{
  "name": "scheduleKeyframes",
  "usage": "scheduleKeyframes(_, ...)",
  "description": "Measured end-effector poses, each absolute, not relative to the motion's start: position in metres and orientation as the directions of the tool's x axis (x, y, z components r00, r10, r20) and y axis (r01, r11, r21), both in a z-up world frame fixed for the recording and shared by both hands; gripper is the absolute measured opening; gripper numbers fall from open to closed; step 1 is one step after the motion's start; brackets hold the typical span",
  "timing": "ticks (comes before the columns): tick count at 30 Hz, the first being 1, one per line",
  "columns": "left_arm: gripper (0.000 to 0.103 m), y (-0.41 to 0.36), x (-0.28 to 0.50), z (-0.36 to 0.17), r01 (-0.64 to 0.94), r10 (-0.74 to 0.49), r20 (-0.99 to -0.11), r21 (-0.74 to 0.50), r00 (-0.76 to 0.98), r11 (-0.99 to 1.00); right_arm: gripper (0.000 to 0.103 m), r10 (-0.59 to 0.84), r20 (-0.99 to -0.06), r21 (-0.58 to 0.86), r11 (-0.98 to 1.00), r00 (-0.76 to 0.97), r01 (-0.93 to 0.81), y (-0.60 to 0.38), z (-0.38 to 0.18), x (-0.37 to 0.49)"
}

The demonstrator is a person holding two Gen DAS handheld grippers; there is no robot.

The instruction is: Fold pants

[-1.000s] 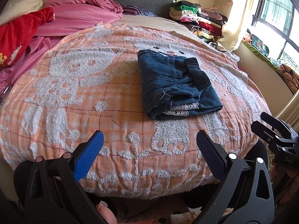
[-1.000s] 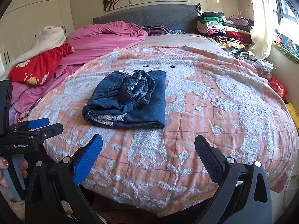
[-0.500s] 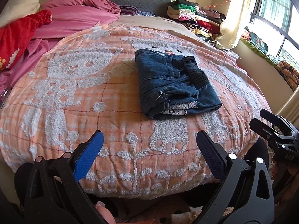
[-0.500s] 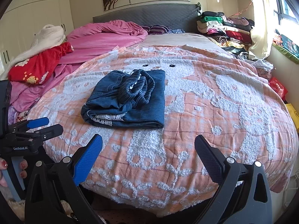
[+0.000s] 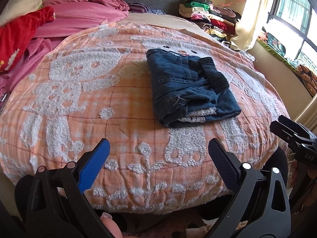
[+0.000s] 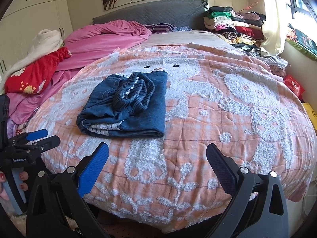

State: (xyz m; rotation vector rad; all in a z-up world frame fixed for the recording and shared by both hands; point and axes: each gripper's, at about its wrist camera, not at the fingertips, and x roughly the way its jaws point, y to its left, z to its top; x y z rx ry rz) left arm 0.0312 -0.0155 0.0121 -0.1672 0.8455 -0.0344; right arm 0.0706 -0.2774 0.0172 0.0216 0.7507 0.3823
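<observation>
Bedroom, with an orange plaid bedspread patterned in white tufted bears [image 5: 83, 107] covering the bed. Lying on it, at about 1 o'clock from the left wrist camera and 11 o'clock from the right: dark blue denim pants with a ribbed elastic waistband [image 5: 190, 87] [image 6: 126, 107], already folded into a compact rectangle, waistband bunched on top, white lace trim peeking out of the near edge. Sitting flat, touched by nothing.

Hanging back at the near edge of the bed, well apart from the bundle: left gripper [image 5: 158, 158] with fingers spread wide, holding nothing; right gripper [image 6: 157, 158] likewise gaping and empty. Each also showing in the other's view, left gripper [image 6: 35, 138] at 9 o'clock, right gripper [image 5: 293, 134] at 3 o'clock.

Farther out: crumpled pink duvet [image 6: 111, 37] at 11 o'clock, red flowered blanket [image 6: 37, 75] at 10 o'clock, stack of folded clothes [image 6: 233, 25] at 1 o'clock by the grey quilted headboard [image 6: 150, 13].

Judging by the lay of things, looking essentially finished; at most, tucking the loose waistband flatter or squaring the edges remaining.
</observation>
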Motion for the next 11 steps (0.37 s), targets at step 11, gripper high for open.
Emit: scheduleKeyframes(11,0.093,0.152,0.159,-0.025,-0.323,0.243,-0.835,0.083,0.494,0.943,0.098,-0.011,-0.74,0.005,1.0,0.673,0.022,-0.451,-0.014,0.221)
